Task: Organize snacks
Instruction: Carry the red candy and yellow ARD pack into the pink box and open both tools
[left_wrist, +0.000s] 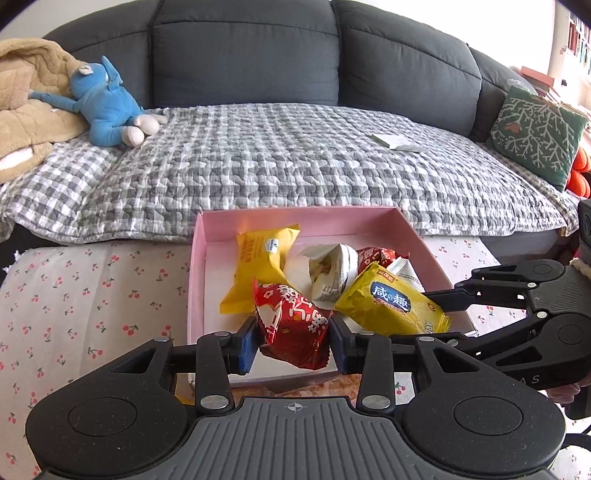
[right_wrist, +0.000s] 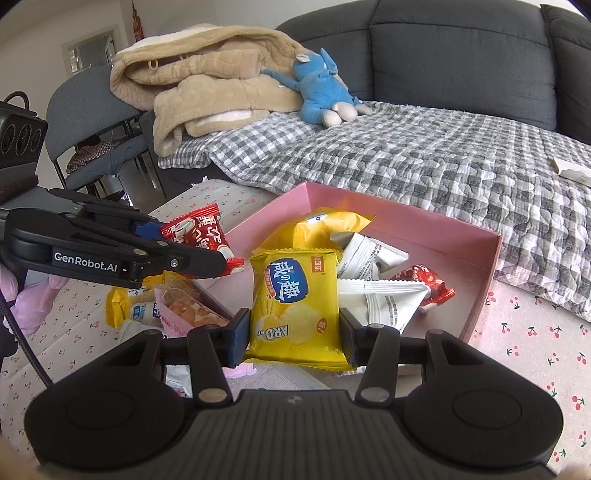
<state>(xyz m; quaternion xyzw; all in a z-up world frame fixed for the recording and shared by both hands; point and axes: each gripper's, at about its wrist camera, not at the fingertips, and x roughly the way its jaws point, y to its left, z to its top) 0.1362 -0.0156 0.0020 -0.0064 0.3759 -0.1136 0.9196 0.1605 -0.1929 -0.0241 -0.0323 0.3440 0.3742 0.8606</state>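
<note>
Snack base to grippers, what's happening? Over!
Left hand-held gripper shut on crinkly red snack packet. Right hand-held gripper shut on yellow cracker packet. Both over shallow pink cardboard box. Nothing blocking.

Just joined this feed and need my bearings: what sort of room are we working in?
Most likely a home living room: a dark grey sofa under a checked quilt, a blue plush toy and a green cushion.

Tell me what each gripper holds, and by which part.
Left gripper: red packet, pinched across its middle. Right gripper: yellow packet, clamped on its two side edges near the lower end.
</note>
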